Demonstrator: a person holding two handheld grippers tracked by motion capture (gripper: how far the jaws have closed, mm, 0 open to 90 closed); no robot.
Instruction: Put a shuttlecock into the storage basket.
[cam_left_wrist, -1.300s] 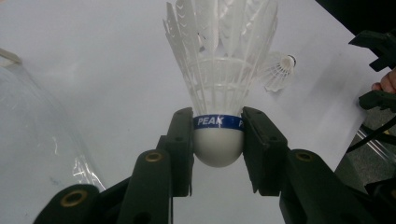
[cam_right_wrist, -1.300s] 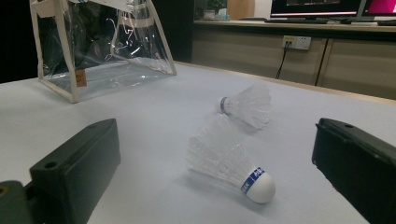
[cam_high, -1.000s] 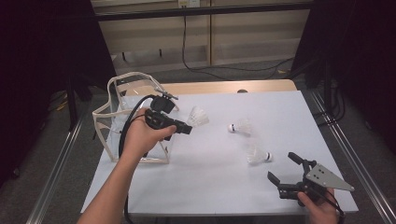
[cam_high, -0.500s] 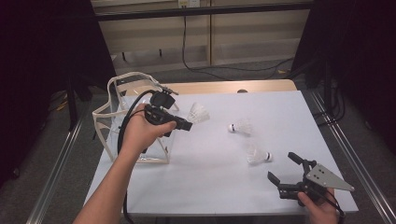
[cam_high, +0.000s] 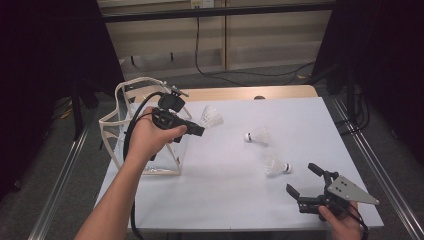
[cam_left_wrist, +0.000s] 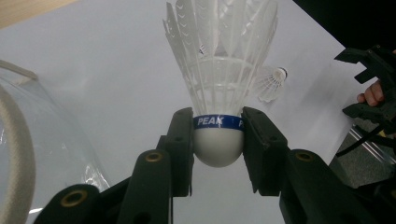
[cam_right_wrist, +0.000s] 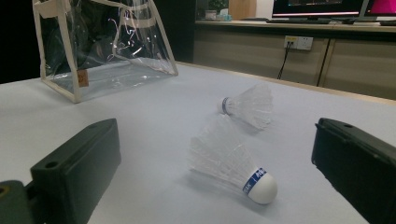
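The left claw (cam_left_wrist: 217, 140) pinches a shuttlecock (cam_left_wrist: 219, 93) by its cork above the surface (cam_high: 225, 190) beside the clear bag (cam_high: 130, 130), while the right claw (cam_high: 305, 181) gapes wide, holding nothing.

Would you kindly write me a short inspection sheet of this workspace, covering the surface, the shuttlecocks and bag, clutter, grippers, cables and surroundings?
Surface: white table, bare in front.
Job's things: held shuttlecock clamped by its cork; two loose shuttlecocks, far shuttlecock and near shuttlecock, lying on their sides; clear bag upright at the left edge.
Clutter: nothing seen.
Grippers: left gripper raised beside the bag, shut on the shuttlecock; right gripper open, low, facing the near shuttlecock.
Cables: black cable loops from the left gripper.
Surroundings: wooden cabinets, dark sides.
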